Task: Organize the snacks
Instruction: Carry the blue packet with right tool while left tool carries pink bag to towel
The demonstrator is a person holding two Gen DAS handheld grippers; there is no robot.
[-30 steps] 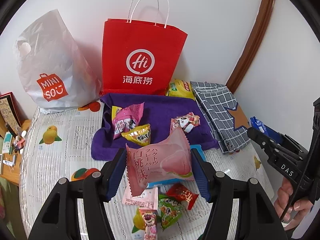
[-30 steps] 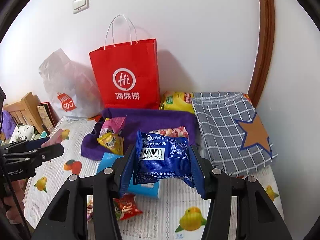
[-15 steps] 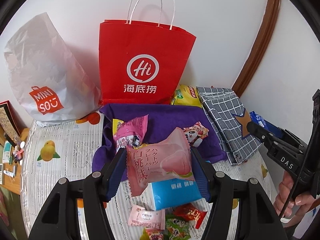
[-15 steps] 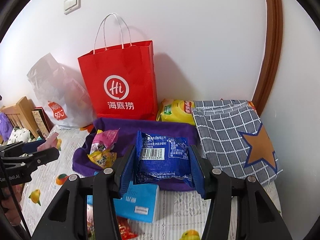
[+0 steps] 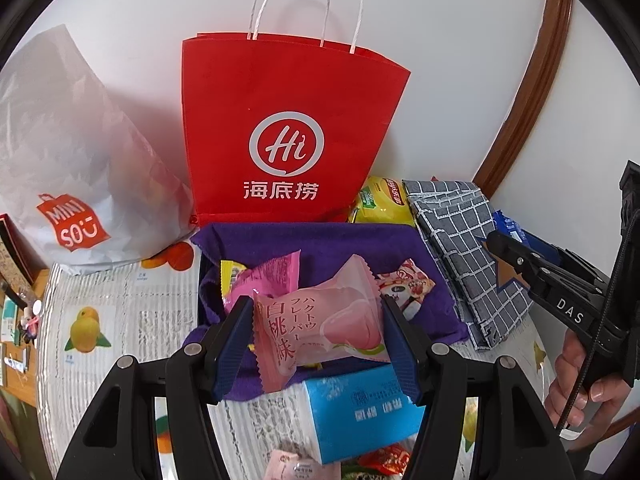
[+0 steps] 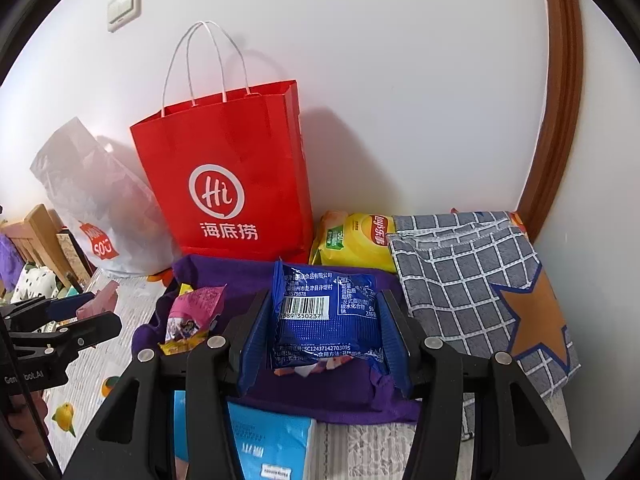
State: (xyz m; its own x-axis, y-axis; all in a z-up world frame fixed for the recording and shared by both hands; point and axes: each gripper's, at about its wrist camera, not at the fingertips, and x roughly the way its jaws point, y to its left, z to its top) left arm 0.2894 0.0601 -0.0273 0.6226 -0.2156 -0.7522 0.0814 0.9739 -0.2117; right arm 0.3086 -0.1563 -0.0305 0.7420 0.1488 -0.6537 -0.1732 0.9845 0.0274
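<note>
My left gripper (image 5: 318, 340) is shut on a pink peach-flavour snack packet (image 5: 320, 324), held above the purple cloth (image 5: 320, 246). My right gripper (image 6: 326, 330) is shut on a blue snack packet (image 6: 326, 314) with a barcode, also over the purple cloth (image 6: 320, 398). A magenta packet (image 5: 266, 280) and a red-and-white candy packet (image 5: 404, 286) lie on the cloth. The right gripper (image 5: 560, 280) shows at the right edge of the left wrist view, and the left gripper (image 6: 76, 312) at the left edge of the right wrist view.
A red paper bag (image 5: 288, 132) and a white plastic bag (image 5: 68, 168) stand against the wall. A yellow chips bag (image 6: 356, 240) and a grey checked cloth bag (image 6: 480, 292) lie to the right. A light blue box (image 5: 360, 408) and small candies (image 5: 384, 456) are near the front.
Both grippers have moved forward toward the wall with their packets; the red bag and purple cloth are now closer and larger. The grips are unchanged.
</note>
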